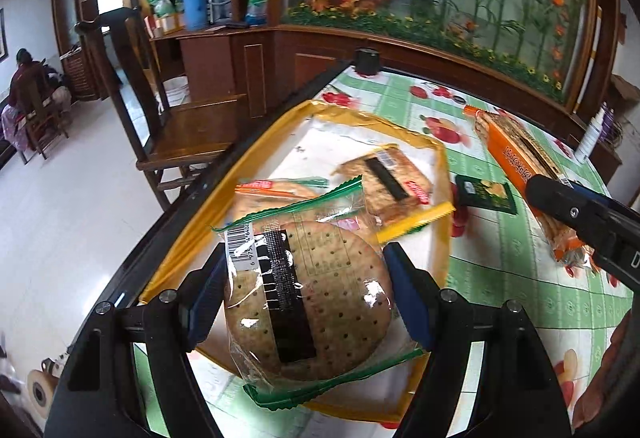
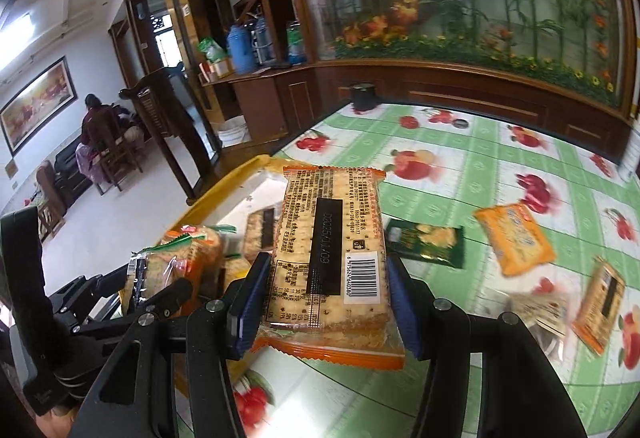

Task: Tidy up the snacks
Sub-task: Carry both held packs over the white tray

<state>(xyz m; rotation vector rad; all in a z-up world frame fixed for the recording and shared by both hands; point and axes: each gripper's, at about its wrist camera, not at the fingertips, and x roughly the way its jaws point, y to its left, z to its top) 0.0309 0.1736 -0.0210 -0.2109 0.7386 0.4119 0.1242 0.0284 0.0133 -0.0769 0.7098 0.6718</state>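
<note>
My left gripper [image 1: 306, 258] is shut on a round cracker pack [image 1: 320, 302] in a green-edged wrapper, held just over the near end of a yellow-rimmed tray [image 1: 442, 174]. In the tray lie a square cracker pack [image 1: 386, 184] and an orange-edged round pack [image 1: 280, 190]. My right gripper [image 2: 328, 264] is shut on a long orange cracker pack [image 2: 328, 250], held over the table beside the tray's right rim [image 2: 240, 174]. In the right wrist view the left gripper [image 2: 160, 290] shows at the left with its green-edged pack [image 2: 176, 262].
The table has a green-checked fruit-print cloth [image 2: 480, 166]. On it lie a dark green packet [image 2: 428, 242], an orange packet [image 2: 516, 238] and another cracker pack [image 2: 600, 302]. A black cylinder [image 1: 367, 60] stands at the far edge. A wooden chair [image 1: 180, 126] stands left of the table.
</note>
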